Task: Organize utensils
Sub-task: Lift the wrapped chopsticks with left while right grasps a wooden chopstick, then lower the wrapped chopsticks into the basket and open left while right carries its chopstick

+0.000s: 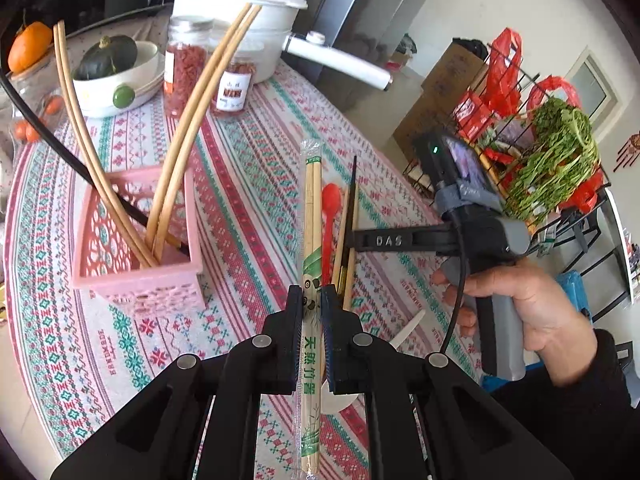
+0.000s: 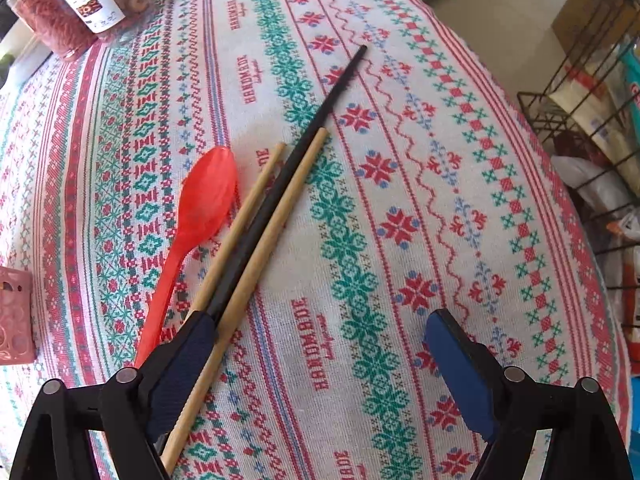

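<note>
My left gripper (image 1: 312,292) is shut on a wrapped pair of bamboo chopsticks (image 1: 313,216), held above the patterned tablecloth (image 1: 248,184). To its left stands a pink basket (image 1: 136,268) with several long chopsticks (image 1: 188,132) leaning in it. In the right wrist view my right gripper (image 2: 320,320) is open just above the cloth. Its left finger (image 2: 184,352) lies over a black chopstick (image 2: 320,120) and beside two bare bamboo chopsticks (image 2: 280,200). A red plastic spoon (image 2: 204,204) lies left of them. Nothing sits between the pads.
At the back stand jars of red dried food (image 1: 184,68), a white pot (image 1: 256,20) and a bowl with a green squash (image 1: 112,76). A white spoon (image 1: 408,328) peeks out by my left gripper. Right of the table edge is a wire rack (image 1: 560,152) holding greens.
</note>
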`<action>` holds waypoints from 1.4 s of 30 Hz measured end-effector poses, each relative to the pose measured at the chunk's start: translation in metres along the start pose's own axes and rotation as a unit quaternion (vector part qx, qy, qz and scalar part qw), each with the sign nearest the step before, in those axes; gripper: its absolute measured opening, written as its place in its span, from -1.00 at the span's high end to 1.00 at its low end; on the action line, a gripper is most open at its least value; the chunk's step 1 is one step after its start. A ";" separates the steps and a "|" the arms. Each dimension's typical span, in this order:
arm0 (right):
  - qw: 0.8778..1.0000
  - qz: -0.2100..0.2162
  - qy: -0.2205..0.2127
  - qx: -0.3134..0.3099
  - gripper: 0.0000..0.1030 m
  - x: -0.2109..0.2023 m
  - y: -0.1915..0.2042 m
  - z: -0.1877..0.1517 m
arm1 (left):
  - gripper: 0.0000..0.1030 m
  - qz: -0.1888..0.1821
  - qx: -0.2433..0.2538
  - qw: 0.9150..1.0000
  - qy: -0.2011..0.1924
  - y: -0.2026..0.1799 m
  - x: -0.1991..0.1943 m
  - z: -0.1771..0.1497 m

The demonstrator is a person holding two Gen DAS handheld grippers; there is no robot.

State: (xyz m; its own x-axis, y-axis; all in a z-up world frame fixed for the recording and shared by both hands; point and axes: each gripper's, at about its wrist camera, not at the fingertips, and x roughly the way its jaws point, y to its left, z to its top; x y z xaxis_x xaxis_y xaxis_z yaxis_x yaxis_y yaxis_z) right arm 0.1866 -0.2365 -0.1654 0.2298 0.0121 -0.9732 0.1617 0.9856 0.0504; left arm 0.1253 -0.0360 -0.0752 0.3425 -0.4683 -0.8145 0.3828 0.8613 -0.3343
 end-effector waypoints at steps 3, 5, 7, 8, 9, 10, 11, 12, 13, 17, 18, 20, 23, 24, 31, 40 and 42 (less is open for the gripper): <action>1.000 0.000 0.002 -0.002 -0.70 0.000 0.006 -0.005 | 0.81 0.018 0.004 0.998 0.052 0.005 0.020 -0.015; 1.000 0.002 0.008 -0.006 -0.64 -0.002 0.006 -0.005 | 0.81 0.033 0.010 0.996 0.080 0.008 0.031 -0.024; 1.000 0.004 0.013 -0.014 -0.61 -0.005 0.007 -0.010 | 0.81 0.044 0.014 0.993 0.109 0.012 0.040 -0.031; 1.000 0.004 0.014 -0.020 -0.60 -0.006 0.005 -0.013 | 0.80 0.046 0.014 0.991 0.122 0.014 0.045 -0.033; 1.000 0.002 0.015 -0.026 -0.60 -0.006 0.006 -0.014 | 0.80 0.046 0.012 0.990 0.136 0.016 0.050 -0.036; 0.999 0.001 0.016 -0.030 -0.60 -0.008 0.004 -0.017 | 0.81 0.048 0.010 0.988 0.143 0.017 0.053 -0.036; 0.999 0.001 0.017 -0.033 -0.60 -0.008 0.004 -0.017 | 0.79 0.051 0.008 0.988 0.148 0.018 0.057 -0.035; 0.999 0.000 0.018 -0.034 -0.60 -0.007 0.004 -0.018 | 0.79 0.054 0.008 0.987 0.154 0.018 0.061 -0.033; 0.999 0.000 0.018 -0.034 -0.60 -0.006 0.004 -0.018 | 0.78 0.057 0.009 0.986 0.155 0.018 0.064 -0.030; 0.999 -0.014 0.023 -0.039 -0.56 -0.003 0.008 -0.019 | 0.53 0.065 0.009 0.986 0.155 0.016 0.077 -0.016; 0.999 -0.021 0.022 -0.042 -0.54 -0.002 0.014 -0.018 | 0.52 0.067 0.006 0.985 0.158 0.016 0.080 -0.013; 0.999 -0.018 0.016 -0.040 -0.43 -0.002 0.019 -0.018 | 0.51 0.074 0.009 0.984 0.165 0.013 0.084 -0.008; 0.999 -0.015 0.004 -0.039 -0.18 -0.003 0.026 -0.019 | 0.43 0.088 0.045 0.977 0.187 0.002 0.092 -0.004; 0.999 -0.014 0.001 -0.038 -0.13 -0.005 0.028 -0.017 | 0.43 0.092 0.052 0.976 0.190 0.000 0.095 -0.001; 0.999 0.024 -0.034 0.015 0.82 -0.013 0.029 -0.008 | 0.81 0.098 0.057 0.982 0.150 0.002 0.093 -0.003; 0.981 0.140 -0.106 0.084 0.86 -0.048 0.000 -0.010 | 0.81 0.065 0.055 0.995 0.058 0.004 0.034 -0.002; 0.976 0.151 -0.141 0.075 0.86 -0.068 -0.001 -0.014 | 0.81 0.061 0.057 0.996 0.030 0.001 0.016 0.000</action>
State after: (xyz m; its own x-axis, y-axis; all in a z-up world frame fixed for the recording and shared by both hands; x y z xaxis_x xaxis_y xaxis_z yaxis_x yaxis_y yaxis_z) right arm 0.1573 -0.2363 -0.1030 0.5400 0.2298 -0.8097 0.1796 0.9084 0.3777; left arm 0.1305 -0.0428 -0.0885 0.3419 -0.3455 -0.8739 0.4375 0.8815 -0.1773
